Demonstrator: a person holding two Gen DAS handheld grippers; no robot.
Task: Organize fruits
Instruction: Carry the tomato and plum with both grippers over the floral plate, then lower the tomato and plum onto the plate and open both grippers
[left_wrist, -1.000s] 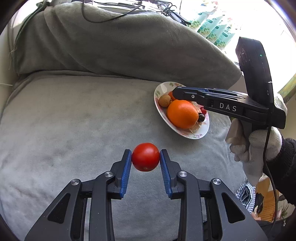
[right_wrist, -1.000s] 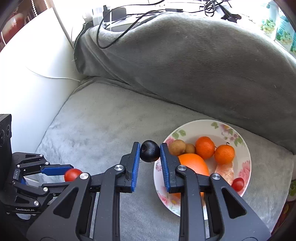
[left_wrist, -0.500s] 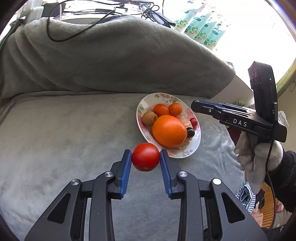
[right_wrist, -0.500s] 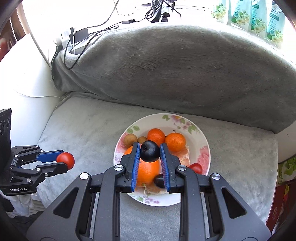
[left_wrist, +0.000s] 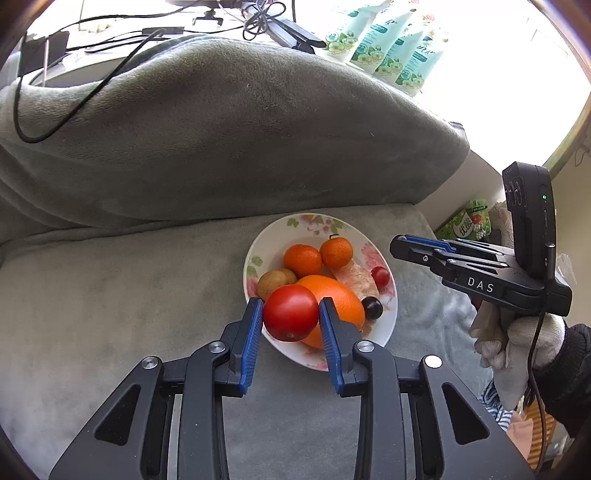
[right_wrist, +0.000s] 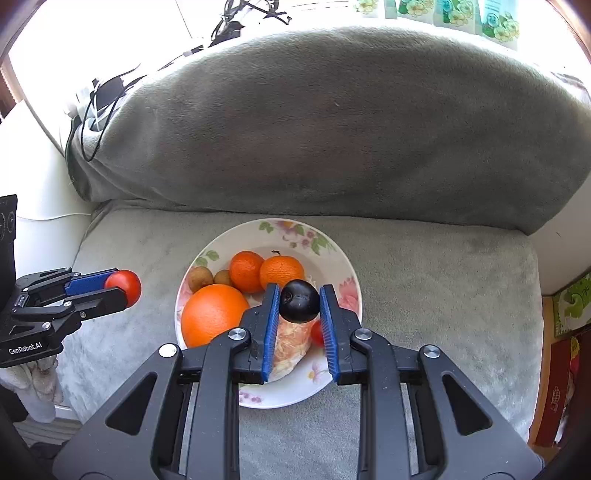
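A flowered white plate (left_wrist: 314, 220) (right_wrist: 280, 225) lies on the grey seat cushion. It holds a large orange (left_wrist: 341, 295) (right_wrist: 214, 314), two mandarins (left_wrist: 303, 260) (right_wrist: 281, 271), small brown fruits (left_wrist: 271, 282) (right_wrist: 200, 278), a cherry tomato (left_wrist: 380, 276), a dark grape (left_wrist: 372, 307) and a peeled citrus piece (right_wrist: 291, 343). My left gripper (left_wrist: 290, 306) (right_wrist: 120, 286) is shut on a red tomato (left_wrist: 290, 314) (right_wrist: 125, 287), above the plate's near left rim. Over the plate's middle, my right gripper (right_wrist: 299, 293) (left_wrist: 397, 247) is shut on a dark plum (right_wrist: 299, 301).
A grey back cushion (right_wrist: 332, 129) rises behind the seat. Cables (left_wrist: 92, 77) and green-white packets (left_wrist: 388, 55) lie along the sill beyond it. A white armrest (right_wrist: 33, 177) borders the seat's left side. A gloved hand (left_wrist: 517, 343) holds the right gripper.
Both grippers have swung toward the plate, each still gripping its fruit. The tomato went from over bare cushion to the plate's rim; the plum moved from the plate's left edge to over its middle.
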